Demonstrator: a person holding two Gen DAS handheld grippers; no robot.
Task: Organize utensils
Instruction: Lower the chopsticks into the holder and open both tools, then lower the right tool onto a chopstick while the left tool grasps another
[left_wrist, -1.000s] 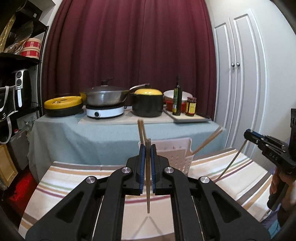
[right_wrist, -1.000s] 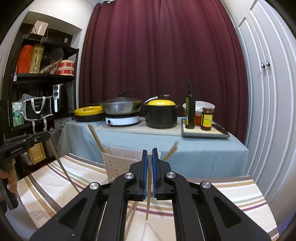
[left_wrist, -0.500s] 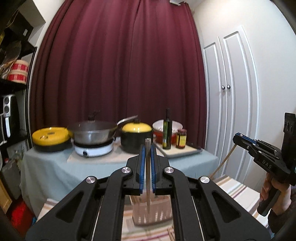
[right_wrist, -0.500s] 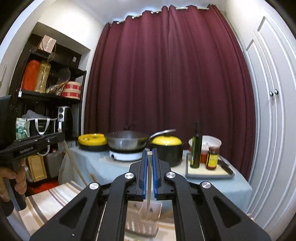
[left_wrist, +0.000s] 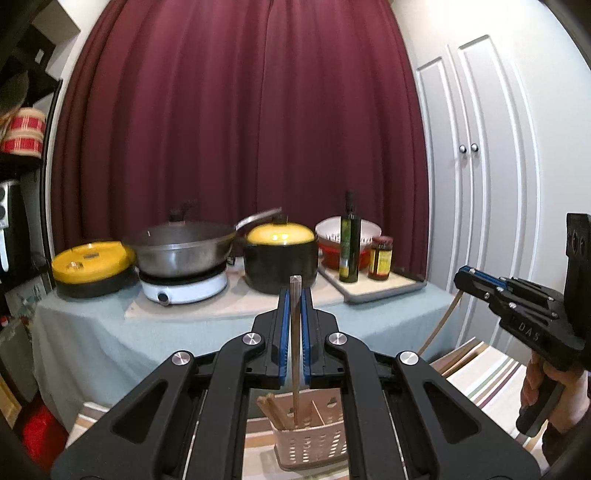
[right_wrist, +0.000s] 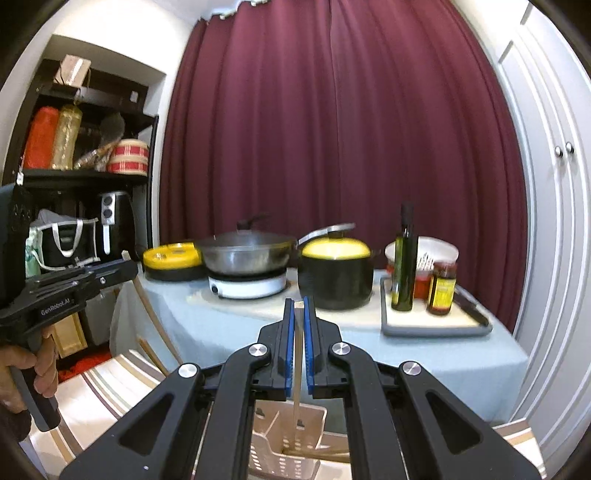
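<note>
In the left wrist view my left gripper (left_wrist: 295, 295) is shut on an upright wooden chopstick (left_wrist: 294, 354). Its lower end hangs over the beige perforated utensil basket (left_wrist: 314, 446), which holds a few chopsticks (left_wrist: 269, 406) in its left compartment. At the right edge, my right gripper (left_wrist: 467, 277) is held by a hand, and its chopstick (left_wrist: 439, 325) slants down. In the right wrist view my right gripper (right_wrist: 299, 306) is shut on that pale chopstick (right_wrist: 297, 373) above the same basket (right_wrist: 269, 454). My left gripper (right_wrist: 127, 267) shows at the left with its chopstick (right_wrist: 147, 310).
The basket stands on a striped tablecloth (left_wrist: 491, 380). Behind it a grey-blue covered table (right_wrist: 424, 350) carries a wok (left_wrist: 181, 247) on a hob, a black pot with a yellow lid (left_wrist: 280, 254), an oil bottle (right_wrist: 404, 258) and a jar on a tray. Shelves stand at the left, white cupboard doors (left_wrist: 476, 192) at the right.
Both grippers have risen and come in over the basket, which has dropped low in both views. Each still grips its chopstick, the lower ends now hanging above the basket.
</note>
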